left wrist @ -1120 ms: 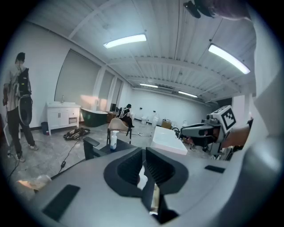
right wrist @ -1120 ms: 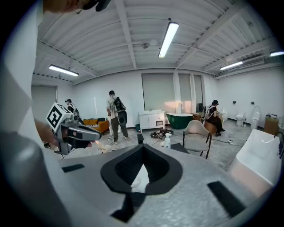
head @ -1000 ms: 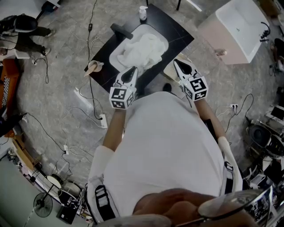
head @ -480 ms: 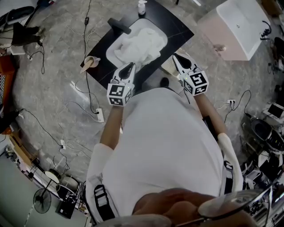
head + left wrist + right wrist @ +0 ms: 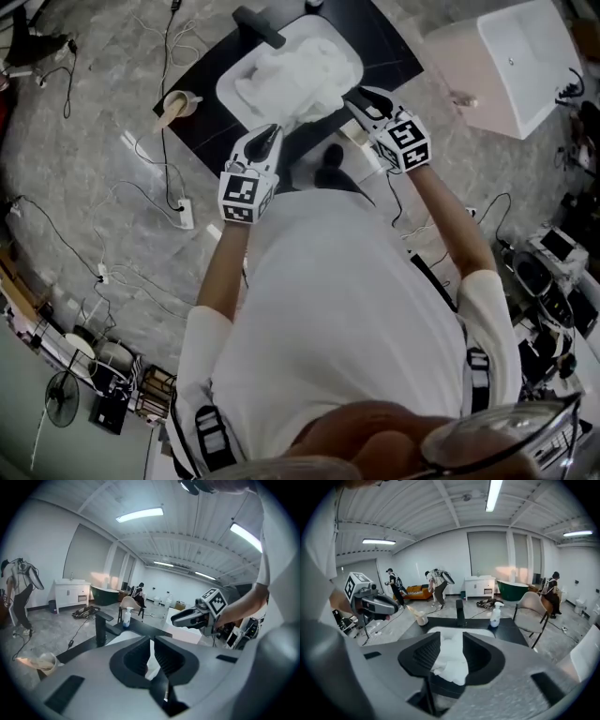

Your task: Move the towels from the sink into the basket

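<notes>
White towels (image 5: 295,75) lie heaped in the white sink (image 5: 228,89), set in a black counter. My right gripper (image 5: 359,97) hangs over the sink's near right rim. Its jaws have just been opening and stand apart, nothing pressed between them. In the right gripper view the towels (image 5: 451,660) show through the gap of that gripper (image 5: 451,639). My left gripper (image 5: 266,139) hovers at the counter's near edge, just short of the pile. Its jaws (image 5: 150,641) are drawn together to a thin slit and hold nothing. A pale container (image 5: 351,133), perhaps the basket, is mostly hidden under the right gripper.
A black faucet (image 5: 260,26) stands behind the sink, a soap bottle (image 5: 495,615) at the counter's far corner, a cup (image 5: 176,101) on its left end. A pink-and-white vanity (image 5: 511,61) is to the right. Cables run across the floor; people and a chair (image 5: 534,609) stand farther off.
Both grippers have moved forward and down toward the sink. The right one travelled farther, from beside the counter to over the sink's rim.
</notes>
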